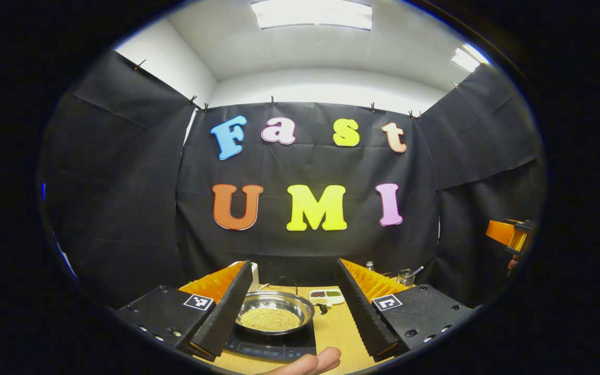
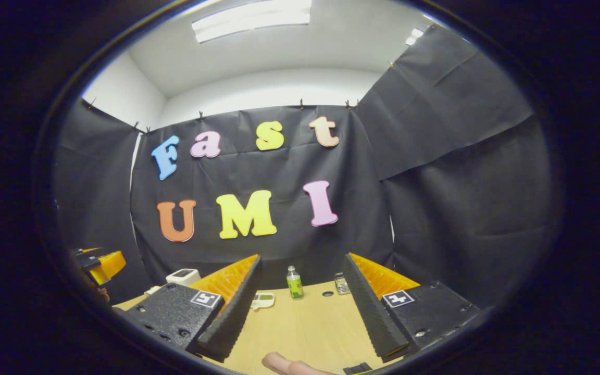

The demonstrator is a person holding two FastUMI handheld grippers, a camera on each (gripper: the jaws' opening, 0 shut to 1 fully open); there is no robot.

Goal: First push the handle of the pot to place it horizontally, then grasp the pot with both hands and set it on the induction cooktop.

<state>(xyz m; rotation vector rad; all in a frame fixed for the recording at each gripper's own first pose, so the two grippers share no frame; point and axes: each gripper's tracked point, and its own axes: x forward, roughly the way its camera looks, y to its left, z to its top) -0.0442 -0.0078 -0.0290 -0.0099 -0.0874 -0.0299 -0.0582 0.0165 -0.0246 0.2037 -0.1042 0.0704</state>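
Both jaws stand wide apart, holding nothing. The pot sits on the induction cooktop, straight ahead between the left gripper fingers, its handle stub pointing right. The right gripper faces bare table right of the cooktop, so the left is nearer.

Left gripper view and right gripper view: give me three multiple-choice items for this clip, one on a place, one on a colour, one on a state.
1. Where is the pot?
A. on the induction cooktop
B. on bare table
C. held in the air

2. What colour is the cap of the small green bottle?
A. red
B. white
C. black

3. How does the left gripper stand?
A. shut on the pot
B. shut on nothing
C. open

Answers: 1 A, the pot sits on the dark cooktop; 2 B, the cap is white above the green label; 3 C, its fingers are wide apart, with the pot seen between them farther off.
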